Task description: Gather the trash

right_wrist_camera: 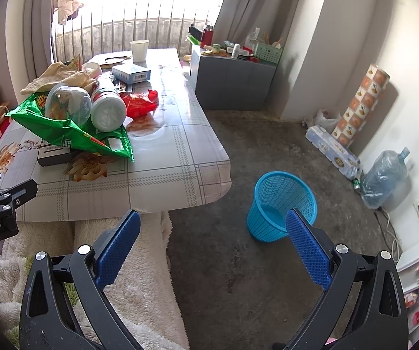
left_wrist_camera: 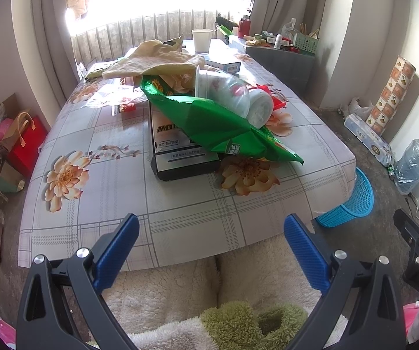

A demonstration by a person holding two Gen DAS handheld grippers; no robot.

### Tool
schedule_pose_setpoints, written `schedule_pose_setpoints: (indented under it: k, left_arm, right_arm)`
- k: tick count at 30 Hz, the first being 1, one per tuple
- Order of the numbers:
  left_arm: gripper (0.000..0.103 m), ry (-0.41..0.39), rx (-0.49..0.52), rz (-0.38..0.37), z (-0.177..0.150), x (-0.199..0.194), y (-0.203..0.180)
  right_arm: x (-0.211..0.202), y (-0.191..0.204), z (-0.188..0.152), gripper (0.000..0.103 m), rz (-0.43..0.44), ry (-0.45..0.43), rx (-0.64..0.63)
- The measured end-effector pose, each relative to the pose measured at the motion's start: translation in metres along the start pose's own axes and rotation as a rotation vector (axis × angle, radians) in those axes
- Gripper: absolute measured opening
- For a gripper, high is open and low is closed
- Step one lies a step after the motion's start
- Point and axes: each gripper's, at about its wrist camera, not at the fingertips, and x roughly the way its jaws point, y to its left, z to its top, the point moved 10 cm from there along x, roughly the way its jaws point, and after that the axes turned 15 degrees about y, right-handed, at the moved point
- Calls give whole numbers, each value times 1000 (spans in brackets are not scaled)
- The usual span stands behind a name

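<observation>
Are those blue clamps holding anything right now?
No. The left hand-held gripper and the right hand-held gripper are both open and hold nothing.

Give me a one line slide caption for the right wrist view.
Open right claw hovers over the floor near the blue basket, trash piled on the table alongside.

Flowered table carries black box, green bag.

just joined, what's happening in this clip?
A person holds a tool in each hand; the left tool and right tool are both open and empty, short of the floral-clothed table. The green crinkled snack bag and clear plastic cup lie uncollected. The blue mesh wastebasket looks empty.
</observation>
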Motion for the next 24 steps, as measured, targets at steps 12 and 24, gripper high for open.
schedule_pose_setpoints:
  k: [12,24]
  left_arm:
    - [97,-5,1,-9,1,0,-1]
    - [97,-192,-59,-105,43,-33,39]
  right_arm:
    - [-5,5,7,95,17,-7,7]
    - [-14,18,41,95,129,-87,48]
